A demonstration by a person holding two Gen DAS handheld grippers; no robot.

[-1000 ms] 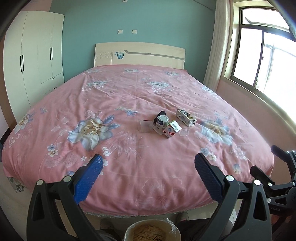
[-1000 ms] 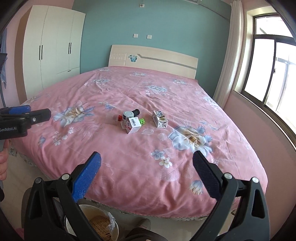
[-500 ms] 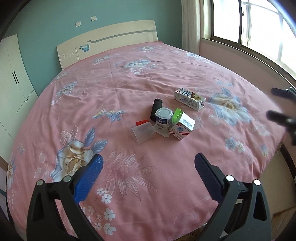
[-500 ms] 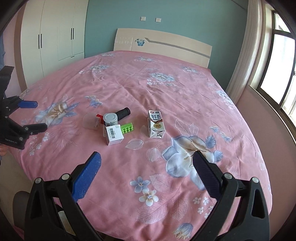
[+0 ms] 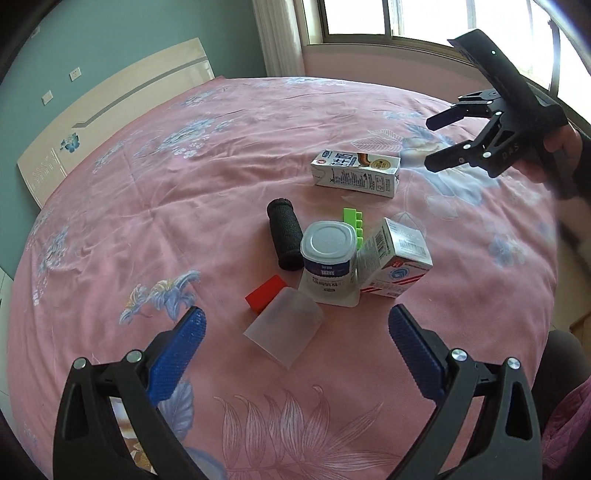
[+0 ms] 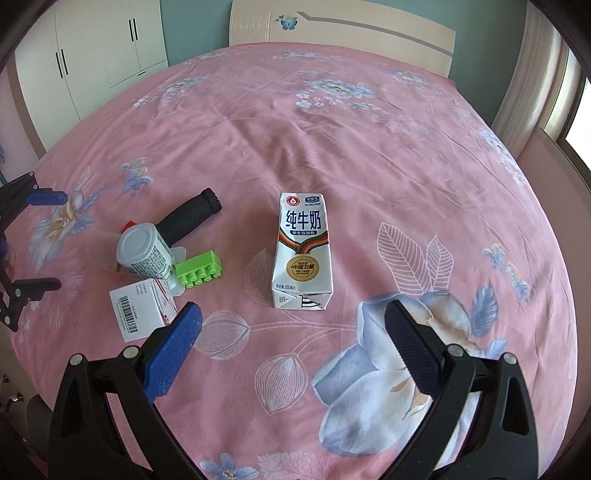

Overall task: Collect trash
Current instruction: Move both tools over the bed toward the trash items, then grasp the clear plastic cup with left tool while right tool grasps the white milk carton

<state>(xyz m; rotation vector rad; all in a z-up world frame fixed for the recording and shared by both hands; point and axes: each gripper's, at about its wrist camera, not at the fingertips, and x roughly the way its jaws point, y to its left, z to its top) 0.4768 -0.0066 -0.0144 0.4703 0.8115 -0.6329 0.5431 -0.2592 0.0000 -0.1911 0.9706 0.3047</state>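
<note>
A milk carton (image 6: pixel 302 251) lies flat on the pink bed, just beyond my open right gripper (image 6: pixel 293 321); it also shows in the left wrist view (image 5: pixel 356 172). A frosted plastic cup (image 5: pixel 283 332) lies on its side between the tips of my open left gripper (image 5: pixel 295 326). Behind it stand a white yogurt cup (image 5: pixel 328 258), a small white box (image 5: pixel 395 258), a red block (image 5: pixel 266 293), a green brick (image 5: pixel 353 221) and a black foam roll (image 5: pixel 284 234). Both grippers are empty.
The pink floral bedspread (image 6: pixel 369 147) covers the whole bed. A headboard (image 6: pixel 343 29) and white wardrobe (image 6: pixel 92 55) are at the back. A window (image 5: pixel 406 18) is on the right. The right gripper shows in the left wrist view (image 5: pixel 443 140).
Both grippers have moved forward and down over the bed toward the items. The left one now has the frosted cup between its tips; the right one is close to the milk carton.
</note>
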